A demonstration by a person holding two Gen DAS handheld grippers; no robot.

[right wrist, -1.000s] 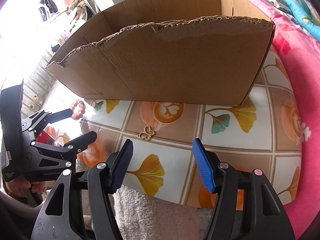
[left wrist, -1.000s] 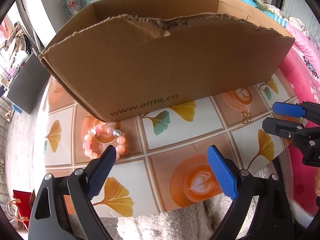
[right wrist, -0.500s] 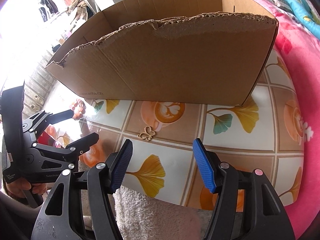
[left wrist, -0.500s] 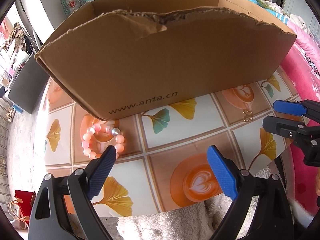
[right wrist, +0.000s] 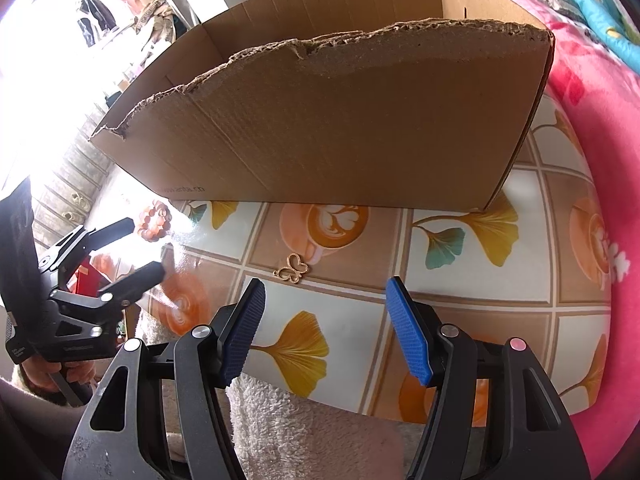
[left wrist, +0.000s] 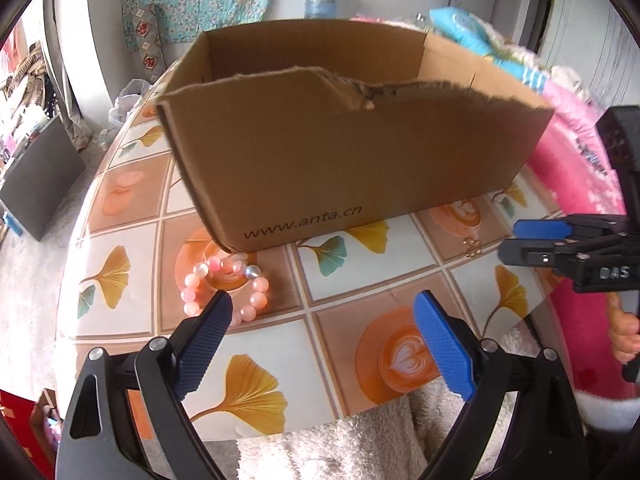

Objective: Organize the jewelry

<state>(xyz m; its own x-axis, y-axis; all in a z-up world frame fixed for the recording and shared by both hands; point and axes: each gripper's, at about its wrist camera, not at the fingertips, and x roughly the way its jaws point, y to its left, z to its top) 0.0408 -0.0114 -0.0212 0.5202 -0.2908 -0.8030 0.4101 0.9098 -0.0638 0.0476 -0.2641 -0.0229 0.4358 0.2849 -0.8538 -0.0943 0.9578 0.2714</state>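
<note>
A pink bead bracelet [left wrist: 224, 286] lies on the table by the near left corner of an open cardboard box [left wrist: 340, 160]. My left gripper [left wrist: 324, 328] is open and empty; its left fingertip overlaps the bracelet's near side in the view. A small gold butterfly pendant [right wrist: 293, 269] lies on the table in front of the box [right wrist: 340, 120]. My right gripper [right wrist: 324, 312] is open and empty, just short of the pendant. The pendant also shows in the left wrist view [left wrist: 472, 246], and the bracelet in the right wrist view [right wrist: 154, 222].
The table [left wrist: 340, 320] has a tile cloth with ginkgo leaves and coffee cups. A white fluffy towel [right wrist: 300, 432] hangs at its near edge. A pink blanket [right wrist: 600, 80] lies to the right. Each gripper shows in the other's view: right [left wrist: 532, 238], left [right wrist: 136, 248].
The left wrist view has risen and pulled back, so the box's inside and the room behind show. The right gripper has barely moved. Bracelet and pendant lie where they were.
</note>
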